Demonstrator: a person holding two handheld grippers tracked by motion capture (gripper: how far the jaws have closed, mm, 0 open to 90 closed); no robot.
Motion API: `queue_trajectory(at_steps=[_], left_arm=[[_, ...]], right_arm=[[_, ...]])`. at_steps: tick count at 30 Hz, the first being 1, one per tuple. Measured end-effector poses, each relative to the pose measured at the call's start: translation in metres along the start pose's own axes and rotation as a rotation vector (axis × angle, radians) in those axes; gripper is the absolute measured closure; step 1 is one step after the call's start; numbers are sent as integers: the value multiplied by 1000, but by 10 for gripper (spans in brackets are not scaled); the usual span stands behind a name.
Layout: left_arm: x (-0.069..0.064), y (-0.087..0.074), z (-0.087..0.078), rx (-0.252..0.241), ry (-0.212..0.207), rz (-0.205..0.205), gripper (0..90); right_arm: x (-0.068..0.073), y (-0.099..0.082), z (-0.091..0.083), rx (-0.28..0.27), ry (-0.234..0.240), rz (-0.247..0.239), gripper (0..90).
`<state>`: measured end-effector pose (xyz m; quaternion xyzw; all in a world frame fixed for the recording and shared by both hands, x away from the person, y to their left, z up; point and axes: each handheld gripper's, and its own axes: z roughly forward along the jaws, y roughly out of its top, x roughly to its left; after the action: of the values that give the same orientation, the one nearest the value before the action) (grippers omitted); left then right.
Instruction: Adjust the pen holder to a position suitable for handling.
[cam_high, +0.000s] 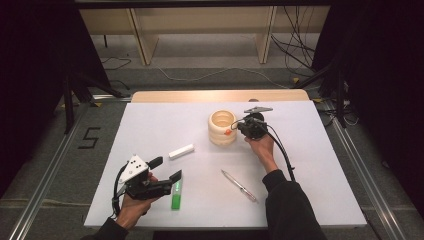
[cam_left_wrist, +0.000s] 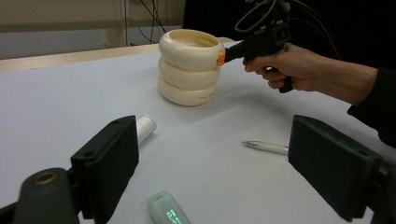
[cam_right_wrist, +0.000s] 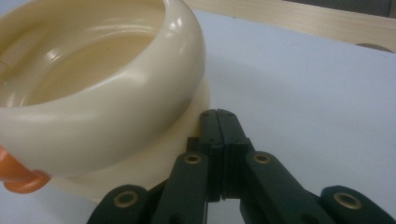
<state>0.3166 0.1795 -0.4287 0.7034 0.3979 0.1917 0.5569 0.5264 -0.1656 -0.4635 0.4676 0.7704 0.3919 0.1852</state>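
A cream holder (cam_high: 222, 127) made of three stacked rings stands at the back middle of the white table (cam_high: 150, 125). My right gripper (cam_high: 234, 128) is just right of it, level with the top ring, jaws shut flat together with nothing between them (cam_right_wrist: 218, 122). A small orange piece (cam_right_wrist: 18, 179) shows against the holder's side (cam_left_wrist: 189, 65) beside the jaw tips (cam_left_wrist: 220, 57); what it belongs to I cannot tell. My left gripper (cam_high: 167, 169) rests open at the near left, and between its jaws (cam_left_wrist: 215, 140) lie a green stick (cam_left_wrist: 166, 212) and a white cylinder (cam_left_wrist: 144, 127).
A silver pen (cam_high: 239, 185) lies at the near middle right, also in the left gripper view (cam_left_wrist: 266, 147). The green stick (cam_high: 176, 194) sits near the front edge, the white cylinder (cam_high: 181, 151) a little farther back. A wooden strip (cam_high: 220, 95) borders the table's far edge.
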Motion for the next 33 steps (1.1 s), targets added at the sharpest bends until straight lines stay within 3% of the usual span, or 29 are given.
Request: queue_trajectory(at_steps=[13,19,24,29,33], left_arm=[[0,0,0,1,-3,0,158],[1,1,-1,-2,0,-6,158],[1,1,-1,-1,1,-7,158],[1,0,-1,1,4,-6,158],[1,0,-1,3,3,-8,158]], right_arm=[[13,-2,-1,7,33,-25,895],[16,-3,-1,2,51,-13,893],[18,-3,-10,4,63,-30,777],[13,-5,-23,14,43,32,549],[12,-8,-35,22,46,39,479]])
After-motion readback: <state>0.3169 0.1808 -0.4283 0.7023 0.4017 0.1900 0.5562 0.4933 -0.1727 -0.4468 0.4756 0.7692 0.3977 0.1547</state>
